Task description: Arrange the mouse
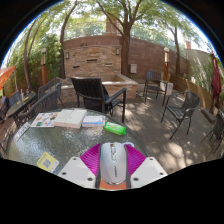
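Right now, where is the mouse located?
In the gripper view, the mouse sits between the gripper fingers at the near edge of the glass table, nearer than the green object.

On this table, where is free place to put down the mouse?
The tool holds the mouse between its fingers. Bare table lies ahead, right of the green object. More room lies between the yellow note and the papers. The papers, book and green object crowd the far side.

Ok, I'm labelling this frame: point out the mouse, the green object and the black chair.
mouse [113, 163], gripper view, top shell.
green object [116, 128], gripper view, middle.
black chair [92, 92], gripper view, backrest.
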`<state>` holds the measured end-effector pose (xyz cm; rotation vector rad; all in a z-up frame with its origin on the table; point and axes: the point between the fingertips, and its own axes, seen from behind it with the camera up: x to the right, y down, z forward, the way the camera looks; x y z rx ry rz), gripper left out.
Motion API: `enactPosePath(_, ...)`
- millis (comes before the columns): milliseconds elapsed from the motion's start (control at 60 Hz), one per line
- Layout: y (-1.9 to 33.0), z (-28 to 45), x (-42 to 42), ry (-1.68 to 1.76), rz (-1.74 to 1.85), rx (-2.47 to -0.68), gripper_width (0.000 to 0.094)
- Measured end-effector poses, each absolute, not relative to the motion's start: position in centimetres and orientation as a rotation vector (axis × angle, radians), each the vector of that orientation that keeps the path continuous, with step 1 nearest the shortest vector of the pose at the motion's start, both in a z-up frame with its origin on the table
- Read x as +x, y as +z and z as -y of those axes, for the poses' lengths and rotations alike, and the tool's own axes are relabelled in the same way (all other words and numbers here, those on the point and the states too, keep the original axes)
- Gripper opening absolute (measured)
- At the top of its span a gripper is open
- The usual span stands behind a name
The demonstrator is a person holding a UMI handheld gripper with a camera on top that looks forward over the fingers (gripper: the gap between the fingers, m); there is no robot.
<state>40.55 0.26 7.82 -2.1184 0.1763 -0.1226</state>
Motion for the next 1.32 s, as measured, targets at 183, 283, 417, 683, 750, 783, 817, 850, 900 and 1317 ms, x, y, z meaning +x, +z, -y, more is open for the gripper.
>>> enactPosePath(183,-0.1,1.2,42.5,-0.095,-0.212,-2.252,0.0420)
enactPosePath(283,0.1,1.8,43.2,-0.105,-0.234,-2.268,0.0542)
enactPosePath(417,4.2,3.5,42.9,-0.114,-0.218,-2.234,0.0847)
enactPosePath(683,13.5,12.6,40.3,-0.189,-0.187,-2.188,0.0859)
enactPosePath(750,15.5,15.5,39.5,-0.209,-0.179,-2.174,0.0859)
enactPosePath(783,16.2,16.9,39.2,-0.220,-0.178,-2.172,0.0858)
enactPosePath(817,16.8,18.2,38.9,-0.228,-0.178,-2.170,0.0858)
enactPosePath(850,17.4,19.4,38.5,-0.233,-0.177,-2.169,0.0857)
enactPosePath(900,18.2,21.4,38.0,-0.238,-0.173,-2.163,0.0859)
enactPosePath(1317,21.8,27.8,36.4,-0.284,-0.152,-2.104,0.0855)
